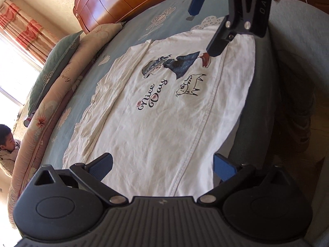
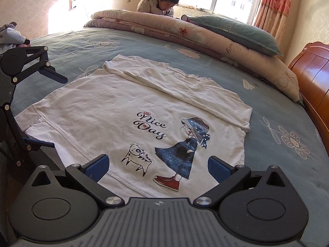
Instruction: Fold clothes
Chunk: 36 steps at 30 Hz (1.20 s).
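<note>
A white T-shirt [image 1: 156,111] with a "Nice Day" girl-and-cat print lies flat on the blue flowered bed sheet [image 1: 131,33]. Its far side and sleeve are folded over onto the body [image 2: 185,90]. My left gripper [image 1: 162,166] is open, its blue pads low over one end of the shirt, holding nothing. My right gripper [image 2: 158,167] is open over the shirt's near hem [image 2: 131,187], by the printed red shoe, holding nothing. In the left wrist view the right gripper [image 1: 205,24] shows at the top over the shirt's other end. In the right wrist view the left gripper [image 2: 41,109] shows at the left edge.
A rolled pink quilt [image 2: 164,28] and a green pillow [image 2: 236,30] lie along the bed's far side. A wooden headboard [image 2: 312,78] stands at the right. A child [image 2: 162,0] leans behind the quilt by the window. A person's legs [image 1: 296,107] stand beside the bed edge.
</note>
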Each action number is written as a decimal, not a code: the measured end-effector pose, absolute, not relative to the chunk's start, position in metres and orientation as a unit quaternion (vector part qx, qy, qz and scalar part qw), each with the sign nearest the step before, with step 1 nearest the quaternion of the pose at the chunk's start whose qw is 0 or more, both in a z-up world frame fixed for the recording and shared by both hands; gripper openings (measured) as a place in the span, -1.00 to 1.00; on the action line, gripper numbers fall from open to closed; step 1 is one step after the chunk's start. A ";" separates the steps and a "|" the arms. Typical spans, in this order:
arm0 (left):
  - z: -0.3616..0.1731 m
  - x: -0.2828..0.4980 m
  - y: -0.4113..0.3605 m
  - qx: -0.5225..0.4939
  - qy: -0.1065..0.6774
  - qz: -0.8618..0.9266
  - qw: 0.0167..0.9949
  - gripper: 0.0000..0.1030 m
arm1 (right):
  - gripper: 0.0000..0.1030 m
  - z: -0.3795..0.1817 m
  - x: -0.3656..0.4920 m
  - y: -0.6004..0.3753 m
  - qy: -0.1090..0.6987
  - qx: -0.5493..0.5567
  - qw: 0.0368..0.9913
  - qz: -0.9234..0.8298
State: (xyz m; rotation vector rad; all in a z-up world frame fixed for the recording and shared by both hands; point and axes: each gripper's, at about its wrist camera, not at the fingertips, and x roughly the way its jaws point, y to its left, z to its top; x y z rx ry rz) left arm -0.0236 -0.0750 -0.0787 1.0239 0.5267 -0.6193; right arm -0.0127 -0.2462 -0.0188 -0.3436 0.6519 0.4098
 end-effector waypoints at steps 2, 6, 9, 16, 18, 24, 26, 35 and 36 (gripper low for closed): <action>-0.088 -0.031 -0.077 0.501 0.238 -0.292 0.779 0.98 | 1.00 -0.022 -0.013 -0.244 0.319 -0.168 0.911 0.201; -0.094 -0.037 -0.079 0.513 0.230 -0.297 0.772 0.98 | 1.00 -0.025 -0.013 -0.241 0.323 -0.163 0.910 0.205; -0.095 -0.035 -0.083 0.517 0.223 -0.290 0.774 0.98 | 1.00 -0.026 -0.013 -0.238 0.323 -0.162 0.909 0.207; -0.091 -0.033 -0.087 0.538 0.201 -0.289 0.766 0.99 | 1.00 -0.028 -0.014 -0.237 0.324 -0.156 0.909 0.212; -0.087 -0.031 -0.084 0.531 0.201 -0.284 0.772 0.99 | 1.00 -0.028 -0.015 -0.238 0.324 -0.153 0.908 0.218; -0.083 -0.026 -0.075 0.513 0.217 -0.273 0.785 0.99 | 1.00 -0.029 -0.019 -0.230 0.318 -0.138 0.899 0.268; -0.083 -0.031 -0.071 0.511 0.217 -0.280 0.783 0.99 | 1.00 -0.030 -0.022 -0.221 0.311 -0.143 0.894 0.290; -0.086 -0.053 -0.027 0.518 0.263 -0.285 0.763 0.71 | 1.00 -0.039 -0.024 -0.209 0.321 -0.166 0.887 0.287; -0.087 -0.054 -0.023 0.519 0.270 -0.284 0.760 0.65 | 1.00 -0.041 -0.023 -0.212 0.324 -0.164 0.888 0.284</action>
